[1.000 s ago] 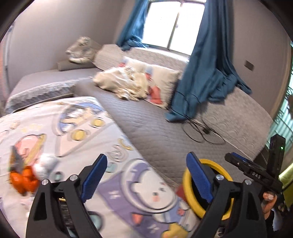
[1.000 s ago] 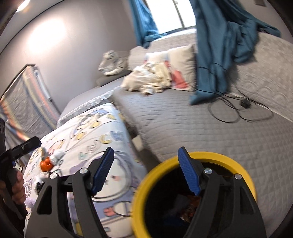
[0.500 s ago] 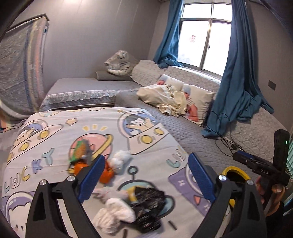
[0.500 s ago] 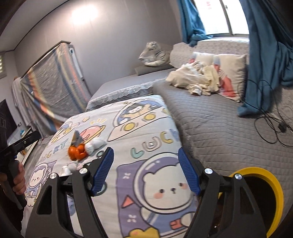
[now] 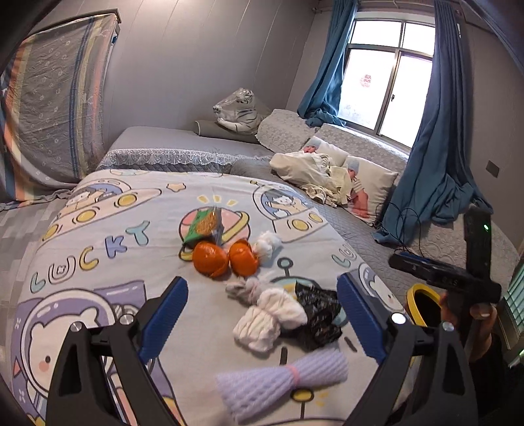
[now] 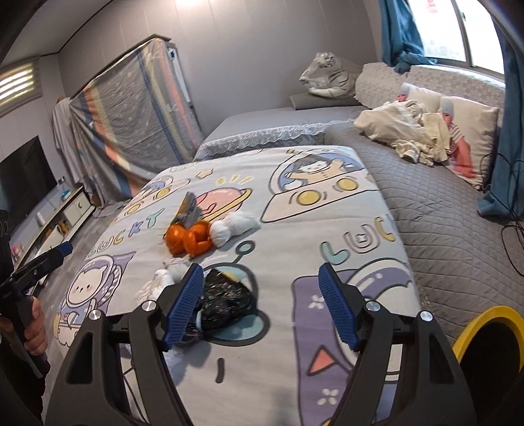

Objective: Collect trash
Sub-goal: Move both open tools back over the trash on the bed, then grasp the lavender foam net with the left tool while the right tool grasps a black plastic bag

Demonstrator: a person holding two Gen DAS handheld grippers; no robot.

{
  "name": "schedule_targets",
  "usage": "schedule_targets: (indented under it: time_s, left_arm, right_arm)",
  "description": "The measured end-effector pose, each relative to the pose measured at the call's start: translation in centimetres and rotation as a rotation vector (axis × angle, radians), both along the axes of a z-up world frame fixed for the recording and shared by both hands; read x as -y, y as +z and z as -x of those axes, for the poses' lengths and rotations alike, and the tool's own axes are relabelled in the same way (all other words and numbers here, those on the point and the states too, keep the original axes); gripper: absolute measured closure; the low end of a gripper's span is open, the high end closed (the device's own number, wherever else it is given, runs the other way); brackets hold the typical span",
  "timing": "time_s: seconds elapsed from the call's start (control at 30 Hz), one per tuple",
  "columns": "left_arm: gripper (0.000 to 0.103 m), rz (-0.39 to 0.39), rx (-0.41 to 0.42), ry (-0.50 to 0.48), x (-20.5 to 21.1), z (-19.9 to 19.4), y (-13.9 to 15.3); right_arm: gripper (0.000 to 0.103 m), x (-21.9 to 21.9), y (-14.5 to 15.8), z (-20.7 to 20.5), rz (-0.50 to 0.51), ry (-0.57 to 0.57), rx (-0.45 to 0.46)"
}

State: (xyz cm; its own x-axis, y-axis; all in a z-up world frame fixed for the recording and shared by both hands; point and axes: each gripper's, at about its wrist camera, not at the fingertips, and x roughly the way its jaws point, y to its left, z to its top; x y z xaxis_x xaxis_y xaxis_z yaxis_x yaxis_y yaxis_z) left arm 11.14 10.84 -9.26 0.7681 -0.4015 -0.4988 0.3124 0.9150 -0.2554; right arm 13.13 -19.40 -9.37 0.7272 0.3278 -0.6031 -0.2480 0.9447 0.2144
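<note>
On bedspread (image 5: 137, 209): 2 orange peels (image 5: 224, 257).

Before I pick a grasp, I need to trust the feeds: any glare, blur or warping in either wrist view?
Left wrist: window blown out white, room edges bowed by fisheye, purple foam net at the bottom soft. Right wrist: bright glare patch high on the wall, black crumpled bag sharp enough, yellow-rimmed bin cut off at the corner.
</note>
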Motion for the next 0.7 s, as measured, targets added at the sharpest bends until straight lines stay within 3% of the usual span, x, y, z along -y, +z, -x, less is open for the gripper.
schedule_targets:
  time_s: [0.4,0.7]
  left_arm:
    - [0.014,-0.051,-0.101,-0.155,2.1,2.5,-6.2]
    - [0.014,-0.109,-0.180,-0.184,3.6,1.2,-8.6]
  right_arm:
    - [0.034,-4.2,-3.7,-1.6,0.045,0.079,-0.118]
    - [0.034,-5.7,-6.4,-3.6,0.046,0.114,-0.209]
